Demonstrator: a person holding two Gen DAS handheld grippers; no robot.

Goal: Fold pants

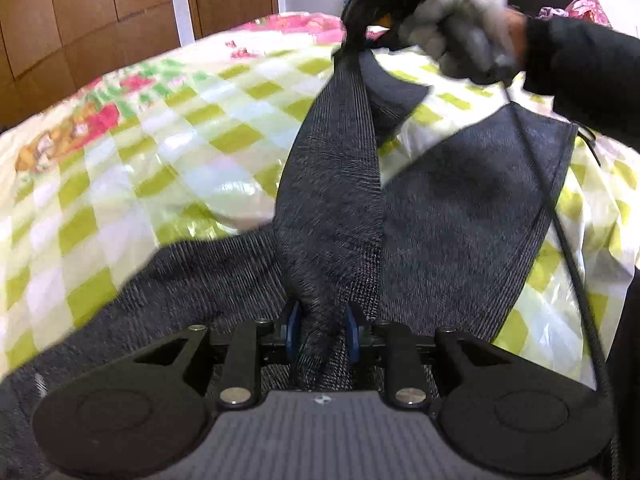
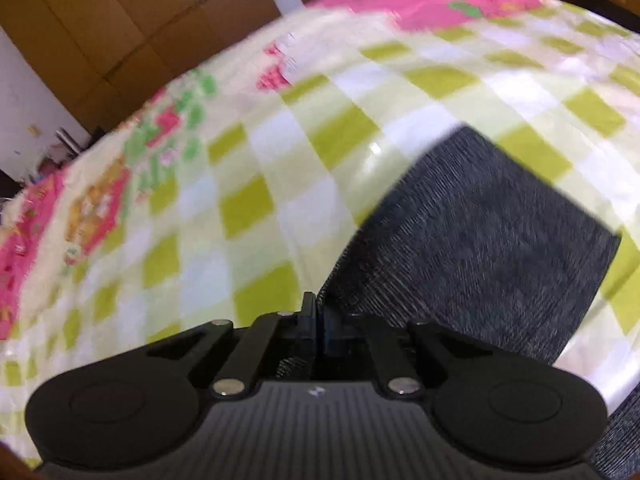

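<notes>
Through my left wrist camera, my left gripper (image 1: 322, 330) is clamped on a bunched fold of the dark grey pants (image 1: 460, 208), which stretch across the green-and-white checked bedspread (image 1: 160, 140) up to my right gripper (image 1: 360, 8), held in my gloved right hand (image 1: 460, 32) and pinching the far end of a raised strip. Through my right wrist camera, my right gripper (image 2: 318, 320) has its jaws pressed together on an edge of the pants (image 2: 480, 248), whose flat end lies on the bedspread (image 2: 240, 160); only the left view shows the glove and a black cable (image 1: 568, 248).
</notes>
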